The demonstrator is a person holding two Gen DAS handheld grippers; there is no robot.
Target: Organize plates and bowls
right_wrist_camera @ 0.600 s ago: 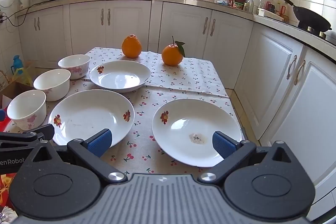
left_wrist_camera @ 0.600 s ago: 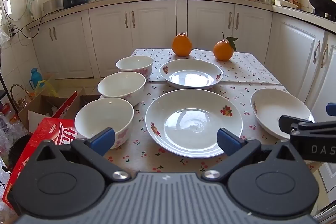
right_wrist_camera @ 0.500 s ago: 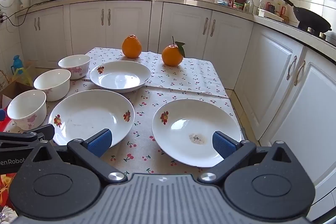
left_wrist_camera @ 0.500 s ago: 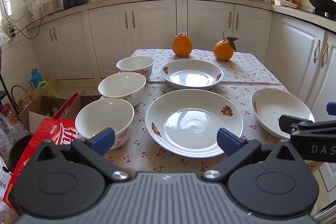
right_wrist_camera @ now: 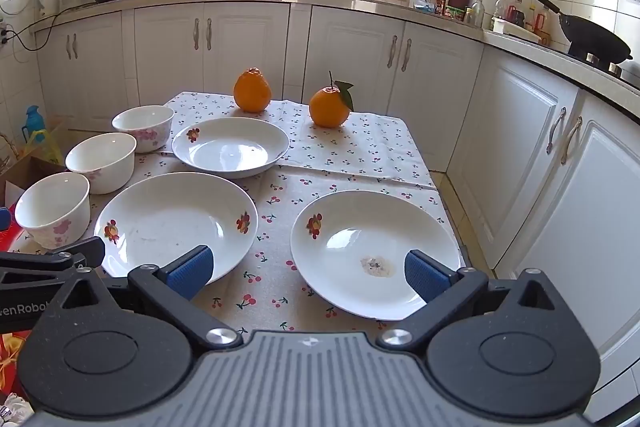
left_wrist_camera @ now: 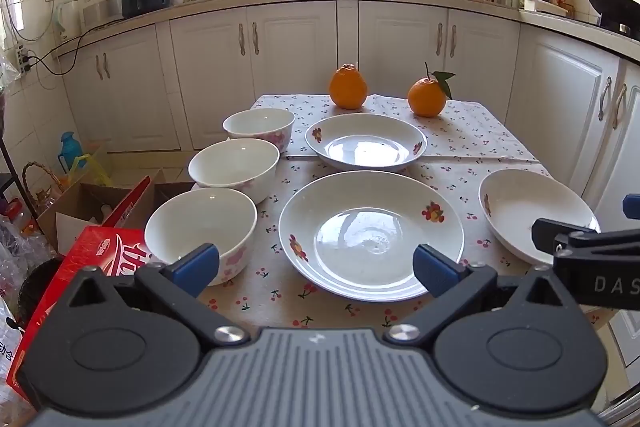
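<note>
Three white flower-print bowls stand in a row on the table's left side: near bowl (left_wrist_camera: 200, 227), middle bowl (left_wrist_camera: 234, 167), far bowl (left_wrist_camera: 259, 125). Three white plates lie beside them: a large middle plate (left_wrist_camera: 372, 235), a far plate (left_wrist_camera: 366, 143) and a right plate (left_wrist_camera: 536, 215), which shows a small stain in the right wrist view (right_wrist_camera: 376, 253). My left gripper (left_wrist_camera: 316, 267) is open and empty, held before the large middle plate. My right gripper (right_wrist_camera: 308, 273) is open and empty, held before the gap between the middle plate (right_wrist_camera: 176, 223) and the right plate.
Two oranges (left_wrist_camera: 348, 87) (left_wrist_camera: 426, 97) sit at the table's far edge on the cherry-print cloth (left_wrist_camera: 460, 131). A red carton (left_wrist_camera: 92, 267) and open boxes stand on the floor left of the table. White cabinets (right_wrist_camera: 520, 155) run close along the right side.
</note>
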